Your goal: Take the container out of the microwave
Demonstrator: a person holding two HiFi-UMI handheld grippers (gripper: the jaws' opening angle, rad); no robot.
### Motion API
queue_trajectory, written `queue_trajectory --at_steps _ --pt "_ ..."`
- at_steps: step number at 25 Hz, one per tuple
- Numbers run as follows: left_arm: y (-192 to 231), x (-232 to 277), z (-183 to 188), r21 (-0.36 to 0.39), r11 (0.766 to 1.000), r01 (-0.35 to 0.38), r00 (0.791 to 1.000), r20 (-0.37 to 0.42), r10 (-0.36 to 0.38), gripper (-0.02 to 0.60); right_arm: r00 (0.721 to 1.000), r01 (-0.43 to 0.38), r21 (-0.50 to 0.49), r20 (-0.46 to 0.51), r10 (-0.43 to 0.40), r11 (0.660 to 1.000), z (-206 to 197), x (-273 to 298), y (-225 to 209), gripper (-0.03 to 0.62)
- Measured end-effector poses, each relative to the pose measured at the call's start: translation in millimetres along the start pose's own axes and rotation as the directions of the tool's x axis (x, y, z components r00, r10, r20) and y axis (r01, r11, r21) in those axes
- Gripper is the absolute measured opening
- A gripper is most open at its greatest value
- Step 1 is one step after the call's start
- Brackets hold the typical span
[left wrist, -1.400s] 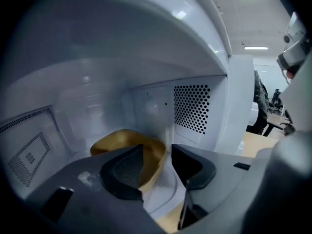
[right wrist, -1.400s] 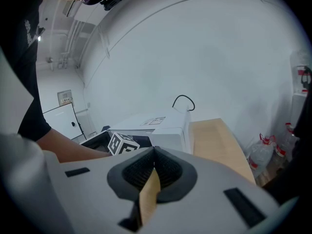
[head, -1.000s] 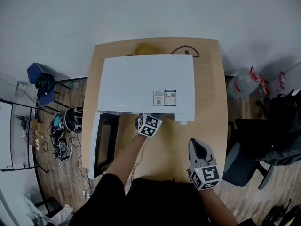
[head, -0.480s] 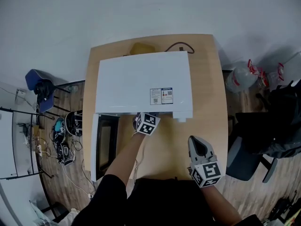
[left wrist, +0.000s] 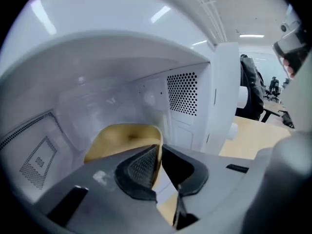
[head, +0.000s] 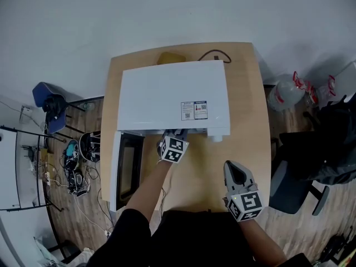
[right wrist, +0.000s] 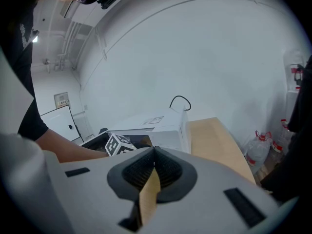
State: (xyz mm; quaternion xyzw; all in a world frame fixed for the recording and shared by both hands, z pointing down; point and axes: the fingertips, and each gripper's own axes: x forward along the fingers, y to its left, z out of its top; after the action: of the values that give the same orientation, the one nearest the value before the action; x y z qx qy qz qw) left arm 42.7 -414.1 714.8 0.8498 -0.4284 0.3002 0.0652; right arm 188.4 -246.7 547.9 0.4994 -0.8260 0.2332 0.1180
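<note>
Left gripper view looks into the microwave cavity, where the tan container sits on the cavity floor toward the left. The left gripper has just been closing. Its fingers now stand nearly together with the container's near right wall pinched between the pads, so this reads as a grip on the rim, not an empty close. Head view shows the same gripper's marker cube at the mouth of the white microwave. The door is swung open to the left, and the arm reaches in from the near side much as it did a second ago. The right gripper hangs over the near right part of the bench, well apart from the microwave. Its fingers are closed together on nothing, and it has not shifted between the earlier head pictures and this one. Judgement: the grasp step looks done and the container is still fully inside, not yet lifted or drawn out. Next comes a pull back toward the near side through the opening. The hold is on one thin wall only, so the container may tilt or slip as it comes out.
</note>
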Motion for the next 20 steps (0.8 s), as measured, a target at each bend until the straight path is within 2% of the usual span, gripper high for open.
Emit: queue_trajectory --at_steps 11,20 --pt "-23.4 -51.3 -6.1 -0.042 0.998 0.036 0.998 0.044 -0.034 0.031 0.999 0.013 -0.025 0.038 -0.012 1.0 -9.3 -25.6 39.0 0.06" --pt "-49.3 -122.5 -13.9 -0.036 0.995 0.088 0.99 0.117 -0.083 0.031 0.994 0.079 -0.026 0.076 -0.077 0.997 -24.8 -63.4 72.9 0.06"
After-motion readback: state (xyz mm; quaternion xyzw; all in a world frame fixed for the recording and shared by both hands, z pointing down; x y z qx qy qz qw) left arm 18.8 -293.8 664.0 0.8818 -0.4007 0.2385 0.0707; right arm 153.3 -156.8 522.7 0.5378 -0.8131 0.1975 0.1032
